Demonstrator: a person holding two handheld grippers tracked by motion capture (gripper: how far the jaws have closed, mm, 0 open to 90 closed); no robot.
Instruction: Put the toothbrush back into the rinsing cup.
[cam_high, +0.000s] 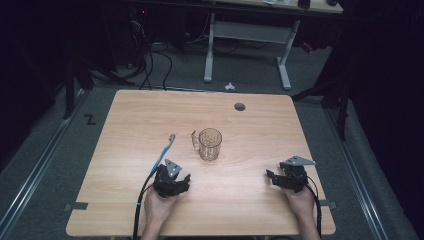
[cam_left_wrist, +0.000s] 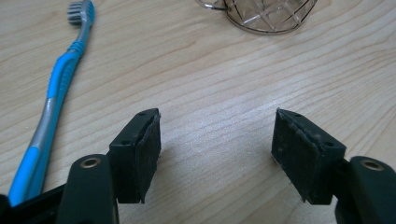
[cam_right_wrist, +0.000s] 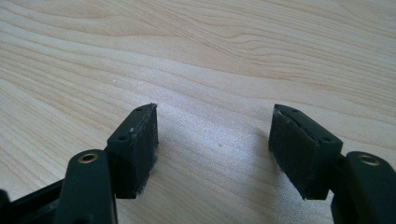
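Wooden table (cam_high: 125, 200) w/ 2 things near its middle: a blue toothbrush (cam_high: 165, 151) and a clear glass mug (cam_high: 209, 144).

Toothbrush lies flat, left of the mug and apart from it, bristle end at the far side, handle running near-left toward the left gripper (cam_high: 181, 184). In the left gripper view the toothbrush (cam_left_wrist: 53, 100) is blue w/ grey sections, bristles at the top, handle passing just left of the left jaw; can't tell if it touches the gripper body.

Mug stands upright, handle on its left side, cut-diamond pattern on the wall. Its base (cam_left_wrist: 268, 14) shows at the far edge of the left gripper view, well beyond the jaws.

Left gripper (cam_left_wrist: 217, 144): jaws wide apart, nothing between them but bare wood, held low over the table, near-left of the mug.

Right gripper (cam_high: 272, 177) sits at the near right, well apart from both things. Right gripper view (cam_right_wrist: 213, 144): jaws spread apart too, bare wood grain between and beyond.

A round grey grommet (cam_high: 240, 106) sits at the table's far side.
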